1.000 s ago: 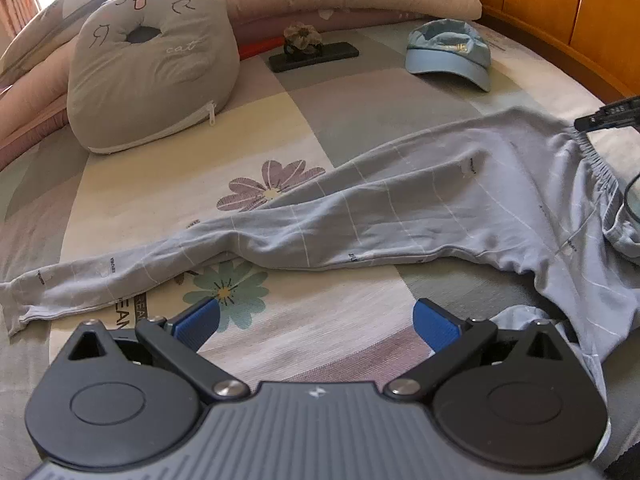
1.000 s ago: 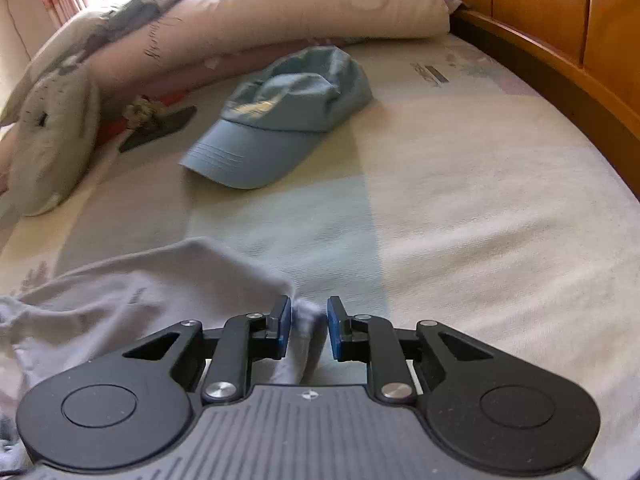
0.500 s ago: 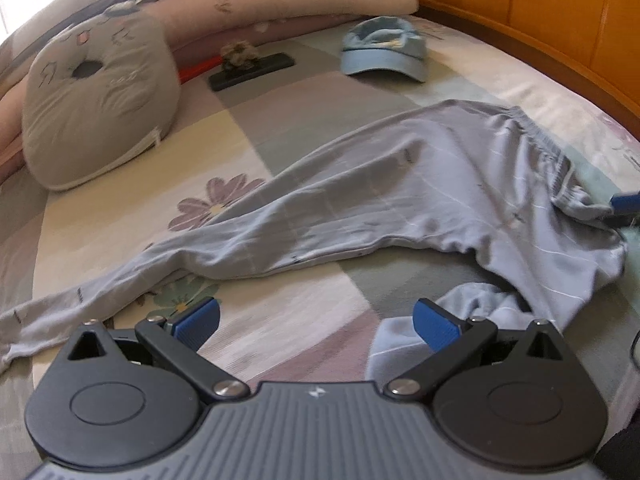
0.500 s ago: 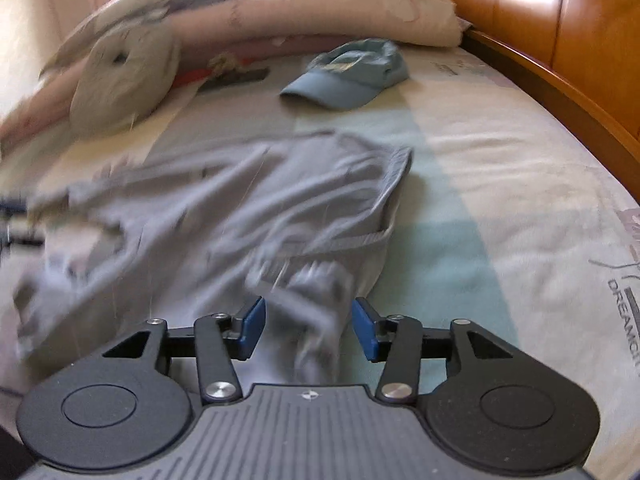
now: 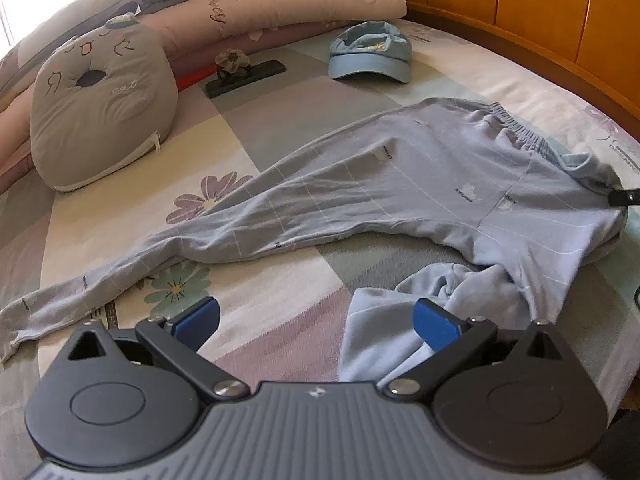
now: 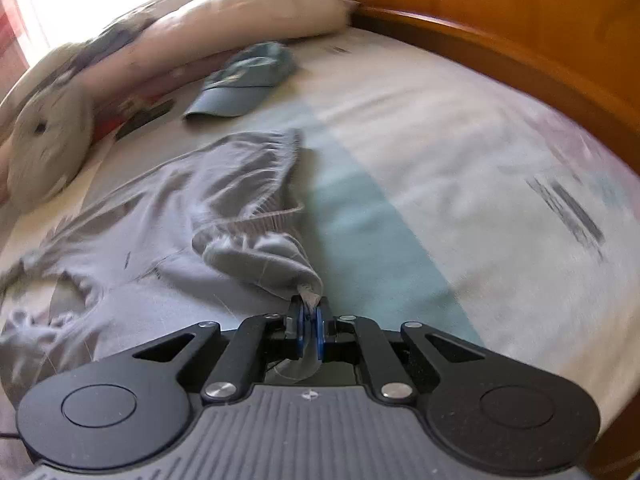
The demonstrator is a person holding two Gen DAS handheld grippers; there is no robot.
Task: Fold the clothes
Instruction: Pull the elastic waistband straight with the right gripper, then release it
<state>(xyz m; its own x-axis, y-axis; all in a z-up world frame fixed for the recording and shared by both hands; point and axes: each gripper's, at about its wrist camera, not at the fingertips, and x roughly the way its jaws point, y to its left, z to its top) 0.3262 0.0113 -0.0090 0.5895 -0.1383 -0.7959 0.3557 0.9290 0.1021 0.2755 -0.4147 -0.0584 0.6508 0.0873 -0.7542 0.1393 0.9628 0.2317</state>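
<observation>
Your right claw (image 6: 308, 322) is clamped on the waistband corner of the grey trousers (image 5: 400, 176), spread across the bed (image 5: 280, 312). Your left claw (image 5: 316, 320) is wide, empty, over the crumpled near leg.

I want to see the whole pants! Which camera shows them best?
The left wrist view: the pants lie spread out there, waistband to the long leg's cuff. The right wrist view is blurry, showing mostly the waistband end, pinched in the right gripper.
</observation>
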